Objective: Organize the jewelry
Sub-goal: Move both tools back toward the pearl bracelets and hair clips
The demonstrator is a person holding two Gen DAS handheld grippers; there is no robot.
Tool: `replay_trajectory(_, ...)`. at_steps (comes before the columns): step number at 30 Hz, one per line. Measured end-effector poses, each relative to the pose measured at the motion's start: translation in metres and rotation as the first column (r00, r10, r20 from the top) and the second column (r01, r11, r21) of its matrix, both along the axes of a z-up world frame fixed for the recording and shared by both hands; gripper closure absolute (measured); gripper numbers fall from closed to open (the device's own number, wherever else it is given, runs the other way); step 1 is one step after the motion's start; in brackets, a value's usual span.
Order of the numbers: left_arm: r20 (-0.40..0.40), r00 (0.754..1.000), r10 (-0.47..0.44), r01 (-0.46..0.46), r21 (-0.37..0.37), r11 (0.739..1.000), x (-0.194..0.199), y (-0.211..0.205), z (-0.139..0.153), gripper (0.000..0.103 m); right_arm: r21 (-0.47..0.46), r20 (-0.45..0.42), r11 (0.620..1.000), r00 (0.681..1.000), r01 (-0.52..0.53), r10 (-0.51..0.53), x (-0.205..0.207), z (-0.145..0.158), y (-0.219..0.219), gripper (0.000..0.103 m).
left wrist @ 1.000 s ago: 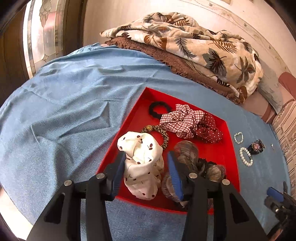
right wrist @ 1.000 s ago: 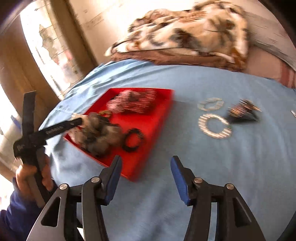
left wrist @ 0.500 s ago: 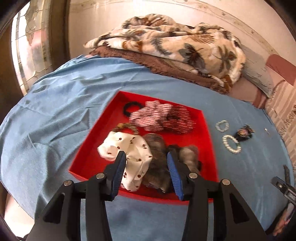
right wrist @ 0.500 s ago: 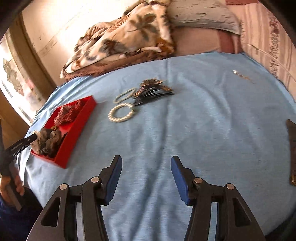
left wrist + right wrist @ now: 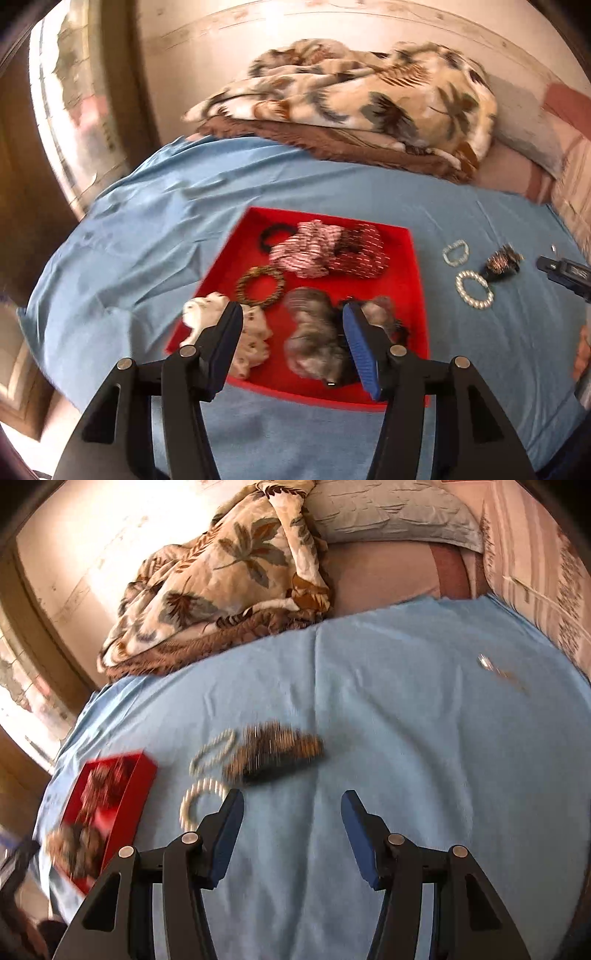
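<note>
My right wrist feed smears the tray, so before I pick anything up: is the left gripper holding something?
Observer: No. The left gripper is open over the near edge of the tray, with nothing between its fingers.
Operator: Is there room in there for more?
Observer: Some. The floor along its right wall is bare red.
Operator: Anything spilling out?
Observer: The white scrunchie lies across the near left rim, seemingly partly outside.
</note>
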State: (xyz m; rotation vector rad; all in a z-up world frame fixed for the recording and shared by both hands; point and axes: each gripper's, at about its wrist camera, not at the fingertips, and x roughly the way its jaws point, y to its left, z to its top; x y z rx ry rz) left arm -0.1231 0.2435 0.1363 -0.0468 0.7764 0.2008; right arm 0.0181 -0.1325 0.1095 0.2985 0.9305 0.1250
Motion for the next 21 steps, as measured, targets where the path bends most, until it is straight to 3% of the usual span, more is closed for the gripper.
replay_trajectory(5,0.05,0.998,-0.034,0.034,-0.005,0.999,-0.012,-0.001,0.015,0.047,0.009,-0.096,1.0,0.995,0.0,0.001,0.058,-0.022,0.015,0.044)
replay_trajectory(8,0.07,0.994,-0.085,0.087,-0.019,0.996,-0.014,-0.012,0.023,0.045,-0.004,-0.155,1.0,0.988,-0.019,0.018,0.069,-0.036,0.02,0.044)
replay_trajectory(13,0.059,0.985,-0.161,0.165,-0.068,0.984,-0.007,-0.032,0.023,0.045,-0.078,-0.16,0.992,0.983,-0.101,0.087,0.029,-0.032,0.007,0.038)
replay_trajectory(17,0.047,0.975,-0.218,0.221,-0.087,0.971,-0.001,-0.054,0.02,0.045,-0.178,-0.177,0.98,0.983,-0.089,0.057,-0.018,-0.031,-0.027,0.036)
replay_trajectory(21,0.028,0.96,-0.279,0.281,-0.105,0.954,0.001,-0.081,0.018,0.045,-0.091,-0.145,0.995,0.988,0.034,-0.046,-0.057,-0.03,-0.076,0.036)
